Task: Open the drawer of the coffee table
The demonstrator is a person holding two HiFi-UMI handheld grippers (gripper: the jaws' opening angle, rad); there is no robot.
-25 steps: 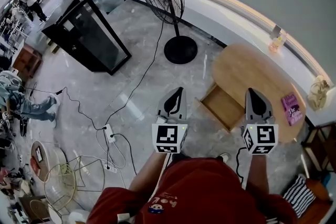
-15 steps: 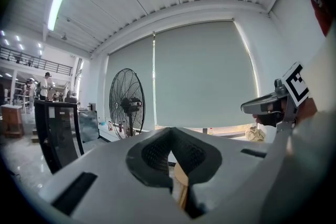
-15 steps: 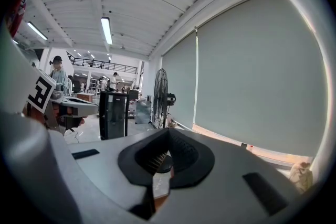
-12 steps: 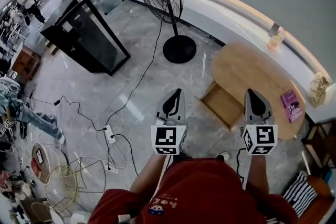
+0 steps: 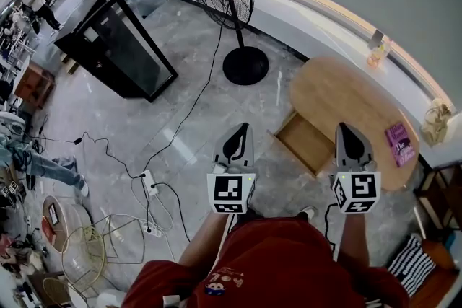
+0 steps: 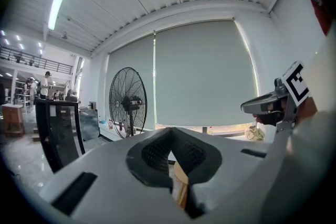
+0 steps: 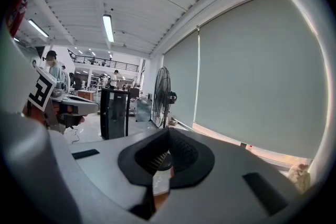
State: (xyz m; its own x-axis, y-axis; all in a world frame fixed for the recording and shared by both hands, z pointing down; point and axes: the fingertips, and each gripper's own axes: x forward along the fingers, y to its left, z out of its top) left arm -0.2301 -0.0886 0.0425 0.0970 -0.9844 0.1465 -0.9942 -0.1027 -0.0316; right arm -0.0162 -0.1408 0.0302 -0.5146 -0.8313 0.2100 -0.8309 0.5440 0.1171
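In the head view an oval wooden coffee table (image 5: 346,101) stands by the window wall. Its drawer (image 5: 303,144) is pulled out toward the floor on the near-left side and looks empty. My left gripper (image 5: 242,132) hovers above the floor just left of the drawer, shut on nothing. My right gripper (image 5: 345,132) hangs over the table's near edge, just right of the drawer, also shut and empty. In the left gripper view the left gripper (image 6: 170,136) has its jaws together, with a strip of wood showing below. The right gripper (image 7: 167,136) looks the same in the right gripper view.
A pink book (image 5: 401,144) lies on the table's right end. A standing fan (image 5: 245,68) and a black cabinet (image 5: 119,47) stand beyond the drawer. Cables and a power strip (image 5: 150,184) trail across the floor at left. A striped cushion (image 5: 411,267) sits at lower right.
Both grippers and the drawer stay as they were. The head view has shifted slightly, and a person's legs at the left edge have moved.
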